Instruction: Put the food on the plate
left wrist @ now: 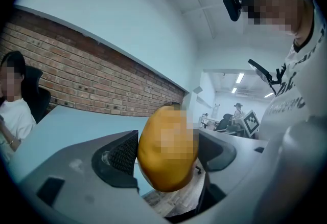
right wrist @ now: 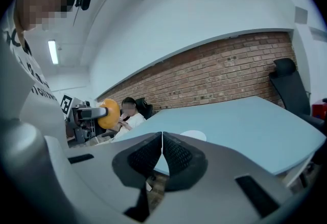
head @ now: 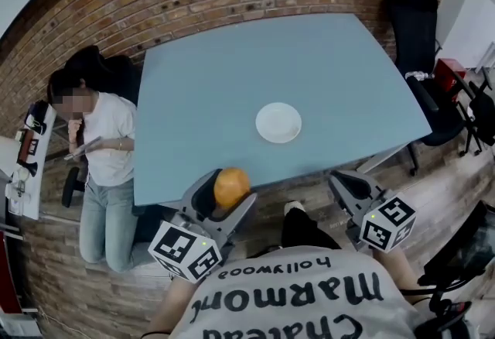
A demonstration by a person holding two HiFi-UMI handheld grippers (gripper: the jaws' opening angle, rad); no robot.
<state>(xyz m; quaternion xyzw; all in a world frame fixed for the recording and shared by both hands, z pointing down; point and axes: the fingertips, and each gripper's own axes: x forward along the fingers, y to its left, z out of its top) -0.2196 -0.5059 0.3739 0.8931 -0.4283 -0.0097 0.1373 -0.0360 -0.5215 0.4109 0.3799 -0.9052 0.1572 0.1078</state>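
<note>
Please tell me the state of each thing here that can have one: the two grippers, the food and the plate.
left gripper: shut on the orange food.
right gripper: shut, fingers together, nothing between them.
orange food: held in the air by the near edge of the blue table, not on the plate.
plate: empty, flat on the blue table.

Light blue table [head: 232, 90] by a brick wall, one white plate [head: 278, 122] lying right of centre toward the near edge, apparently empty, rest of top bare.
</note>
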